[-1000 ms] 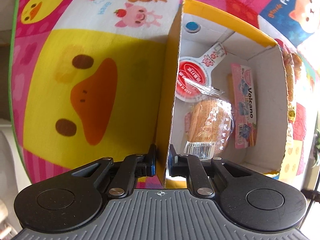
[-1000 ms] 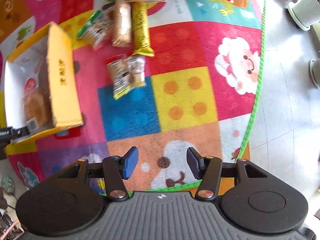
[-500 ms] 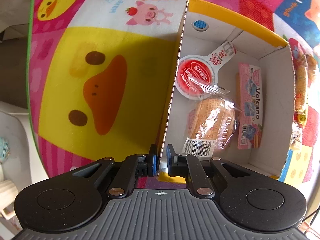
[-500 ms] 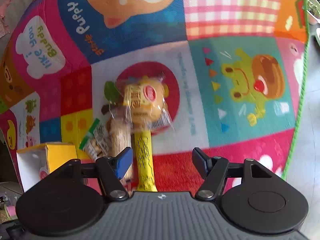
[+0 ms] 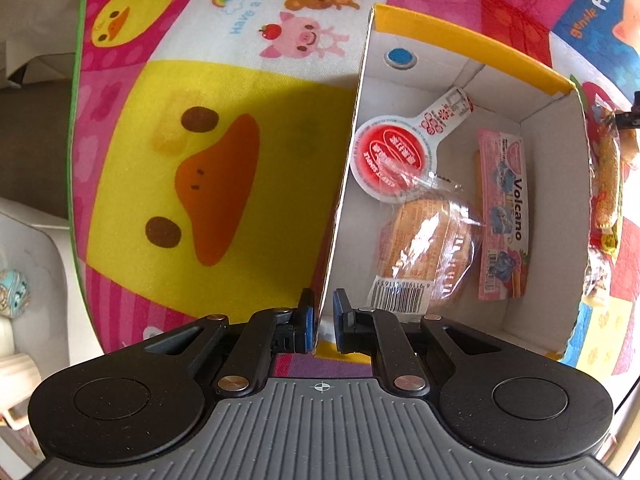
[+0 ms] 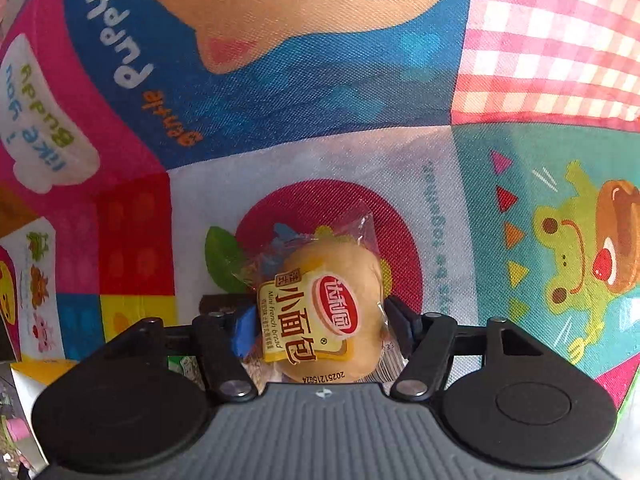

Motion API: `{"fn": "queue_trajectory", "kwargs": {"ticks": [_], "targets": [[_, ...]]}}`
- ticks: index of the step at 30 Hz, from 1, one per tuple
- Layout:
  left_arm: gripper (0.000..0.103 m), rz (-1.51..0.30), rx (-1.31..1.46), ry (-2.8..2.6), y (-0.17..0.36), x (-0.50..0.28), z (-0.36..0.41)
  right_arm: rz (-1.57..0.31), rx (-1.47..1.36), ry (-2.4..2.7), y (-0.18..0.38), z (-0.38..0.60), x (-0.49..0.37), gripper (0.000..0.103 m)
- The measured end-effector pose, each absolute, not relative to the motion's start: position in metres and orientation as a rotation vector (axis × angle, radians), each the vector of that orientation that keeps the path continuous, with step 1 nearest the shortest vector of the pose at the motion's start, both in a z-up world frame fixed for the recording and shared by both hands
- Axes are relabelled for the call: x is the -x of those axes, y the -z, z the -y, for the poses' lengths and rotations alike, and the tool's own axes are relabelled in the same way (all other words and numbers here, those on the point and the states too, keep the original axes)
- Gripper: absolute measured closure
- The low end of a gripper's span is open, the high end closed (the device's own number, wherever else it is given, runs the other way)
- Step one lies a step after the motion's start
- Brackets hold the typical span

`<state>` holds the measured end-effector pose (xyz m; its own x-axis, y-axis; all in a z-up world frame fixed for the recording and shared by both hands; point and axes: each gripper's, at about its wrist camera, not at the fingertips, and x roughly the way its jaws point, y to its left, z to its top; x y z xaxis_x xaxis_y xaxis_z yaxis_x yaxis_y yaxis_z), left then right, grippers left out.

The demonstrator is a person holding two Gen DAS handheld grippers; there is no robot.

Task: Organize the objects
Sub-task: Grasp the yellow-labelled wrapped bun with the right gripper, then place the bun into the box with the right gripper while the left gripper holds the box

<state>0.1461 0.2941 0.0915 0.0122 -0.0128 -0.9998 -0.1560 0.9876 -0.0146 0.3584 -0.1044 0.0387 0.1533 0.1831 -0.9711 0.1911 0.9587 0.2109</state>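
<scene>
Bright cartoon panels covered the play mat (image 5: 208,92) beneath you: a big yellow duck face, a pink pig and a rainbow in the left wrist view, a puppy, red gingham and a green frog in the right wrist view.

Your left tongs (image 5: 320,316) pointed down at the mat and were clamped together on the near end of the left wall of the cardboard box (image 5: 472,46), one blue pad outside the wall and one inside. That box, yellow outside and white inside, sat open on the mat. Inside it lay a round red-lidded cup (image 5: 390,160) with a pull tab, a wrapped bun (image 5: 430,244) overlapping the cup's edge with its barcode toward you, and a pink bar (image 5: 504,216) printed "Volcano" along the right side. Just outside the box's right wall, more snack packets (image 5: 606,184) lay on the mat.

Your right tongs (image 6: 320,328) stood apart around a mini French bread packet (image 6: 328,316) and were closing. The packet lay on a red circle printed on the mat, between the two pads. I could not tell whether the pads pressed on its wrapper. A corner of the yellow box showed at the lower left edge of that view.
</scene>
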Motion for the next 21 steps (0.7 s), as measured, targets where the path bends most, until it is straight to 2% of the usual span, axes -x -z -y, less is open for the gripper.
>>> {"fn": "queue_trajectory", "kwargs": {"ticks": [9, 14, 21], "targets": [[0.091, -1.547, 0.080, 0.013, -0.084, -0.139, -0.291, -1.356, -0.336, 0.005, -0.097, 0.112, -0.274, 0.045], [0.091, -1.553, 0.077, 0.087, -0.083, -0.141, -0.294, -1.407, -0.407, 0.061, -0.118, 0.098, -0.192, 0.045], [0.091, -1.534, 0.052, 0.192, -0.082, -0.145, -0.299, -1.524, -0.456, 0.073, -0.120, 0.027, -0.089, 0.045]]}}
